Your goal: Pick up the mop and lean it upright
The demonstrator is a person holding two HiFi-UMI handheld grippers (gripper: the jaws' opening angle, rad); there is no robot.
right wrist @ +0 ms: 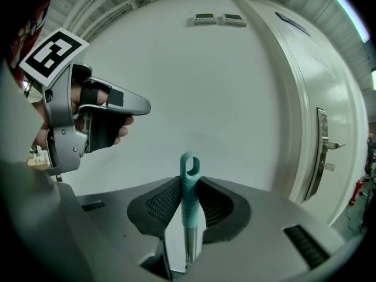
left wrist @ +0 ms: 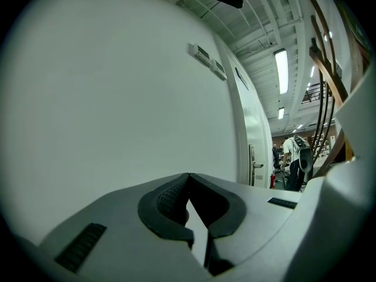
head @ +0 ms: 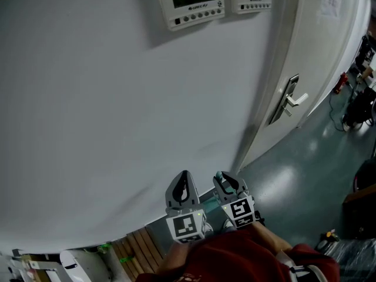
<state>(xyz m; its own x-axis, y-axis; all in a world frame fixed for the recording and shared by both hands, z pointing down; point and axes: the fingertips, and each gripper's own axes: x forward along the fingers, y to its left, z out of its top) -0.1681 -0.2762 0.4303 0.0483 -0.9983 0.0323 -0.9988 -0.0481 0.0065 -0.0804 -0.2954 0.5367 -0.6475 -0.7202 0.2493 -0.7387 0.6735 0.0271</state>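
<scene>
The mop shows only as the top of its handle: a teal grip with a hanging loop [right wrist: 189, 204] on a metal shaft [right wrist: 190, 245], standing upright close to the white wall [head: 117, 98]. My right gripper [right wrist: 189, 181] is shut on this teal grip, the loop poking out above the pads. In the head view the teal tip [head: 219, 175] sticks up from the right gripper [head: 227, 184]. Just to its left, my left gripper [head: 185, 184] is shut with nothing in it; its tips meet [left wrist: 188, 176]. The mop head is hidden.
A white door [head: 317, 69] with a lever handle [head: 294, 100] stands right of the wall. Two control panels [head: 191, 2] hang high on the wall. Wooden slats [head: 138, 245] lie at bottom left. A red extinguisher [head: 341, 82] and clutter line the far right; a person [left wrist: 294, 160] stands down the corridor.
</scene>
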